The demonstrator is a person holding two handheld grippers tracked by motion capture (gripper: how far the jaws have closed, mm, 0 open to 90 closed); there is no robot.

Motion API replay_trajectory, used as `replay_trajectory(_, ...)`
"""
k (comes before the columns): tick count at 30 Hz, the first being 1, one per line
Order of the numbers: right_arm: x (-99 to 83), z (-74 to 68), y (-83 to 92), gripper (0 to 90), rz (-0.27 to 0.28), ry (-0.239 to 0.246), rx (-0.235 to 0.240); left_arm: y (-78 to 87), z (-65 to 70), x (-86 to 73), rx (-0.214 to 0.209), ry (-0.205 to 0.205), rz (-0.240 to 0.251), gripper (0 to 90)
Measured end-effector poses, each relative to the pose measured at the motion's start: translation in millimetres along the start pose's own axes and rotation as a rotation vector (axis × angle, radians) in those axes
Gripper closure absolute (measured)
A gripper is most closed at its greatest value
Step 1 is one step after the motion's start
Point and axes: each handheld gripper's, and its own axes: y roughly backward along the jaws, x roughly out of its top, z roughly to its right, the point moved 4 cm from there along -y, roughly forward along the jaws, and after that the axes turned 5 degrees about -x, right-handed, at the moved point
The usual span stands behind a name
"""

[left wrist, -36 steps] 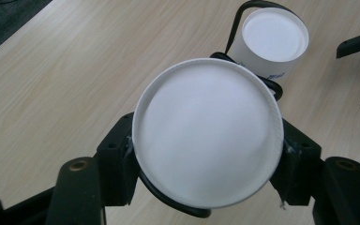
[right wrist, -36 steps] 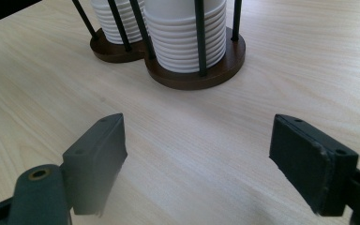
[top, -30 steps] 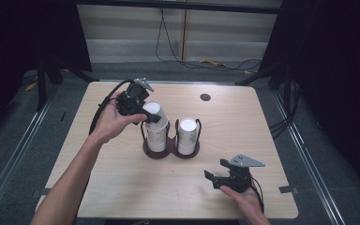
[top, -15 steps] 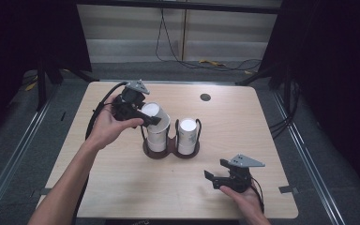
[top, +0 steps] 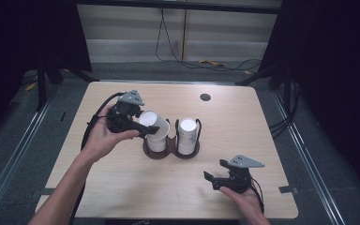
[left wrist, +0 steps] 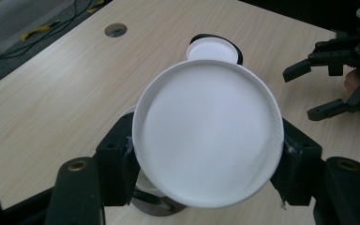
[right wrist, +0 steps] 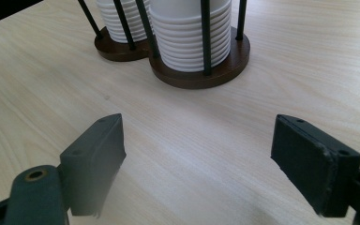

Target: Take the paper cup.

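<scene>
A dark wooden cup holder (top: 171,151) with black rods stands mid-table and carries two stacks of white cups (top: 187,133). My left gripper (top: 145,127) is shut on a single white cup (top: 154,123), tilted on its side just above the left stack (top: 157,143). The left gripper view looks into that cup's round mouth (left wrist: 208,136), with a pad pressing on each side. My right gripper (top: 214,171) rests near the front right edge. Its jaws have just been opening, with nothing between them (right wrist: 197,154). The holder's base (right wrist: 199,77) lies ahead of it.
A round cable hole (top: 205,97) sits at the table's far right. The left gripper's black cable (top: 93,123) loops over the left side of the table. The right gripper (left wrist: 318,89) shows at the right of the left gripper view. Bare wood lies in front of the holder.
The left gripper has come towards the person and slightly down with the cup, which now tilts over the left stack. The right hand has stayed in place.
</scene>
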Motion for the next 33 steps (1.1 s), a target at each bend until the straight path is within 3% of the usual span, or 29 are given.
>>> replay_trajectory(4, 0.6, -1.2, 0.3, 16.2, 0.003, 0.005, 0.009, -0.1, 3.0, -8.7, 0.008, 0.026, 0.014, 35.3)
replay_trajectory(7, 1.0, -1.6, 0.5, 15.5, 0.007, 0.006, 0.011, 0.7, 9.6, -11.7, -0.022, 0.025, 0.028, 35.3)
replay_trajectory(13, 1.2, -2.9, 0.3, 15.0, 0.009, 0.010, 0.021, -0.9, 15.1, -17.9, -0.036, 0.019, 0.029, 35.3)
replay_trajectory(18, 1.4, -3.2, 0.1, 14.8, 0.011, 0.008, 0.028, -7.9, 18.1, -28.5, -0.059, 0.032, 0.029, 35.3)
replay_trajectory(24, 1.9, -4.2, 0.4, 14.8, 0.018, 0.012, 0.034, -11.3, 21.7, -39.3, -0.085, 0.041, 0.063, 35.2)
replay_trajectory(33, 3.4, -8.0, 0.0, 14.8, 0.026, 0.021, 0.051, -26.6, 25.0, -57.1, -0.106, 0.060, 0.052, 35.0)
